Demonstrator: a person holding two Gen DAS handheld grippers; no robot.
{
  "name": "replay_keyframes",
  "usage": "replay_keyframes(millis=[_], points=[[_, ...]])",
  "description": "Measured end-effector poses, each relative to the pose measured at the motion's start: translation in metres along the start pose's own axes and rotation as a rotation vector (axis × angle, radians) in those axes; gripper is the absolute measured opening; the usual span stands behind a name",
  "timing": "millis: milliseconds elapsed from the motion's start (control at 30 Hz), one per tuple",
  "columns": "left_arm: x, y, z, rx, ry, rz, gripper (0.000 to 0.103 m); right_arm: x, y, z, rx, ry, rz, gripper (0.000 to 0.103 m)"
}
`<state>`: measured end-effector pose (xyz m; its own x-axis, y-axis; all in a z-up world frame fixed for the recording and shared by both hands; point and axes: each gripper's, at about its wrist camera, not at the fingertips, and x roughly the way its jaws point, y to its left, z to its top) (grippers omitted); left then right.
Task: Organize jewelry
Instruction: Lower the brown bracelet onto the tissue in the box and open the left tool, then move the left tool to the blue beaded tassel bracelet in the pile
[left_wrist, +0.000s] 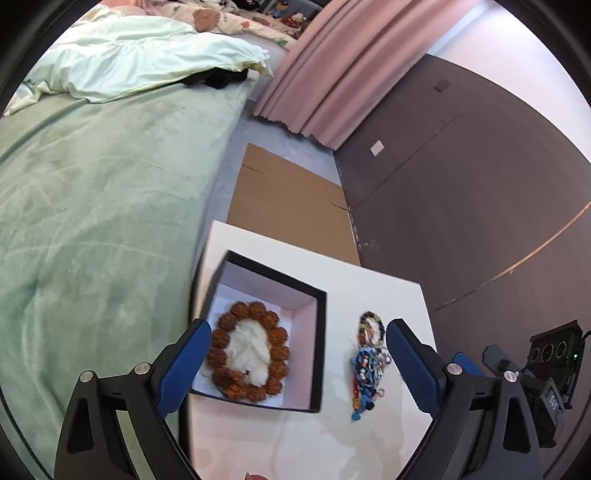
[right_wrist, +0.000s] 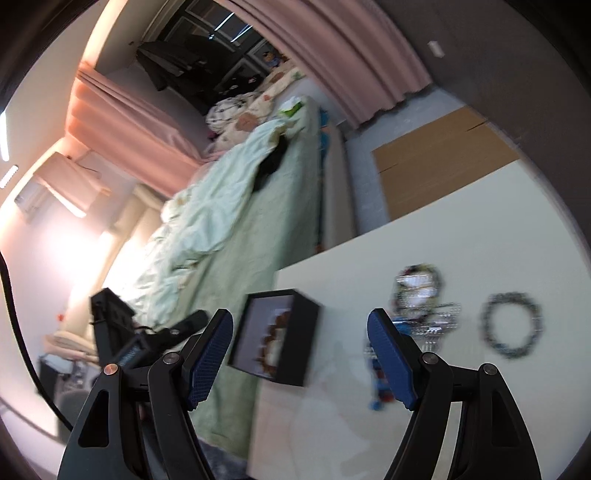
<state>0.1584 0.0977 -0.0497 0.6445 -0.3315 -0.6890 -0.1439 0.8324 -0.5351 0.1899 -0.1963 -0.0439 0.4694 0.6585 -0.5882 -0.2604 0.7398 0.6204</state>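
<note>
Both grippers are standing spread wide with nothing between their blue pads. Left gripper (left_wrist: 295, 354) is hovering over the black box (left_wrist: 317, 347), which is sitting open on the white table (left_wrist: 388, 295) near the bed-side edge. Inside the box, a brown bead bracelet (left_wrist: 248, 357) is lying on the white lining. Just beside the box, a tangled heap of jewelry (left_wrist: 367, 363) is resting on the table. Right gripper (right_wrist: 300, 356) is pointing between box and heap; beyond the heap, a dark bead ring (right_wrist: 511, 324) is lying flat, blurred.
</note>
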Motion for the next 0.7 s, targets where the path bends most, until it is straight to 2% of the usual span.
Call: replay_keyframes(millis=[267, 467, 633, 700], points=[[0.001, -0.037, -0.018, 0.119, -0.008, 0.010, 0.096, -0.032, -0.046, -0.002, 0.057, 0.013, -0.198, 0.076], [0.010, -0.068, -0.038, 0.217, 0.015, -0.021, 0.094, -0.049, -0.074, -0.006, 0.117, 0.021, -0.271, 0.076], [0.023, -0.093, -0.057, 0.308, 0.064, -0.036, 0.074, -0.066, -0.090, -0.005, 0.155, -0.007, -0.293, 0.076], [0.030, -0.098, -0.063, 0.336, 0.086, -0.033, 0.060, -0.072, -0.094, -0.005, 0.164, -0.016, -0.295, 0.076]])
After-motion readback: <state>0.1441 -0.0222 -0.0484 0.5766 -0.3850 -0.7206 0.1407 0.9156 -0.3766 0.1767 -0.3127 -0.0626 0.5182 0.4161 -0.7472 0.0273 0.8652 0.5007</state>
